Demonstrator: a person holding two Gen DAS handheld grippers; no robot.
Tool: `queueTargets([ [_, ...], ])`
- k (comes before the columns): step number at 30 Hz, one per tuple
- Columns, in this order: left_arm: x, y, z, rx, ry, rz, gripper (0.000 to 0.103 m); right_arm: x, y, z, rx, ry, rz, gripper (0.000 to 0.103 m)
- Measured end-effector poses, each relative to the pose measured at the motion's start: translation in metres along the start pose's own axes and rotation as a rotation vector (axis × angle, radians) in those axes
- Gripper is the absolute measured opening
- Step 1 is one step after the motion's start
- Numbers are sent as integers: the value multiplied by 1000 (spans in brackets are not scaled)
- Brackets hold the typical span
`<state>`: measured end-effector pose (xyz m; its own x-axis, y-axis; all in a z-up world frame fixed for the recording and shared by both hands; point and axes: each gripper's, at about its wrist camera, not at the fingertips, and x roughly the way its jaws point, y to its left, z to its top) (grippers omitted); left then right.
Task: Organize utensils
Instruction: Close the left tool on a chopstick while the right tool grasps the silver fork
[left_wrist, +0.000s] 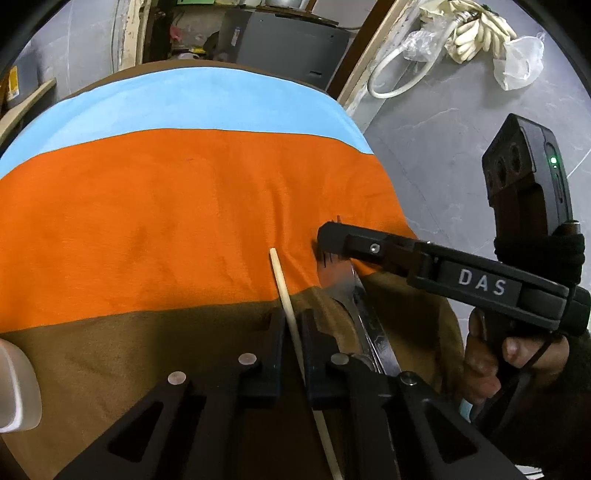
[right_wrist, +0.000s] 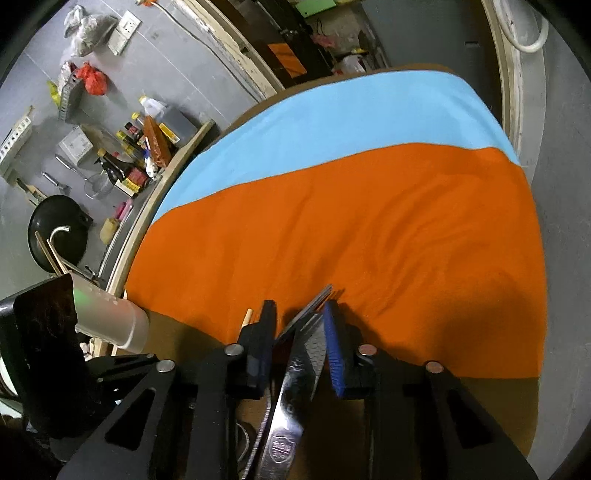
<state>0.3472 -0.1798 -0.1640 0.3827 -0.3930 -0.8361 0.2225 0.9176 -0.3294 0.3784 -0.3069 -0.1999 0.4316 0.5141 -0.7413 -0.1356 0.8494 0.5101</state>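
Left gripper (left_wrist: 291, 343): fingers closed on a pale wooden chopstick (left_wrist: 282, 284), which slants up over the brown and orange bands of the striped cloth (left_wrist: 147, 221) covering the tabletop. Right gripper (right_wrist: 299, 343): fingers narrowed around a steel fork (right_wrist: 295, 369), its tines resting on the orange band; whether the pads press it cannot be told.

Grey tiled wall (right_wrist: 207, 62) — cluttered shelf (right_wrist: 181, 147) of bottles.

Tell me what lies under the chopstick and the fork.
Under the chopstick and the metal fork lies a striped cloth: blue, orange and brown bands. What the cloth covers is hidden, so the surface beneath cannot be seen.
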Motion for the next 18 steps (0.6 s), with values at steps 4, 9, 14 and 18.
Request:
queueTargets([
  [4, -2, 4, 1, -36, 3, -12, 8, 5, 2, 3, 33, 40, -19, 18],
  [9, -13, 10, -4, -60, -6, 14, 5, 11, 2, 5, 117, 85, -43, 15],
  [14, -30, 18, -8, -91, -43, 15, 5, 7, -2, -6, 258, 60, 13, 8],
  [18, -56, 25, -13, -110, -102, 5, 5, -4, 8, -18, 324, 7, 66, 5],
])
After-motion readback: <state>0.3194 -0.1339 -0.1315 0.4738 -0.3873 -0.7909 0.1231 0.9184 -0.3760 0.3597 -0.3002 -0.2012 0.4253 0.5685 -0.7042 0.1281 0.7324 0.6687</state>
